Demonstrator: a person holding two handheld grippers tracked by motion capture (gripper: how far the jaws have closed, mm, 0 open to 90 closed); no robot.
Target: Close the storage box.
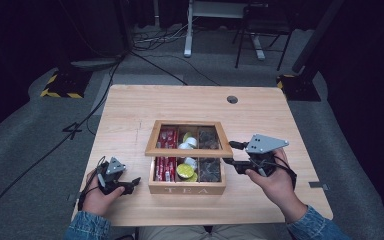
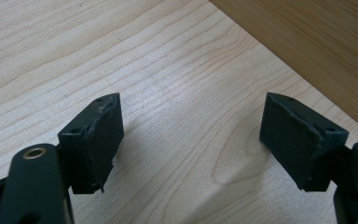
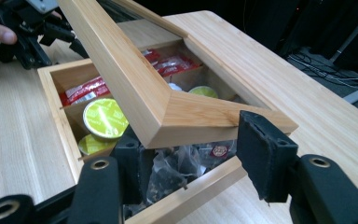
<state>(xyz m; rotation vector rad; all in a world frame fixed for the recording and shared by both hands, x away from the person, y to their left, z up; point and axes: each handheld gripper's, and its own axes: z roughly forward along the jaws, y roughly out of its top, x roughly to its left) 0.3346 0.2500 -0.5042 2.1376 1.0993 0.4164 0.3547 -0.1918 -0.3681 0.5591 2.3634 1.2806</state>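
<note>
High view: lid (image 1: 189,150) half-raised, long axis crosswise.

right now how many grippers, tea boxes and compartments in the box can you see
grippers: 2, left gripper and right gripper
tea box: 1, its lid partly raised
compartments: 3, holding red packets, round pods and dark bags
total: 6

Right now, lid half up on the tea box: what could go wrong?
1. The lid is raised by the right hand-held gripper at one front corner; it looks like a slip would let it drop shut on the green pods.
2. The left hand-held gripper rests open on the table, not bracing the tea box, so the box could shift.
</note>
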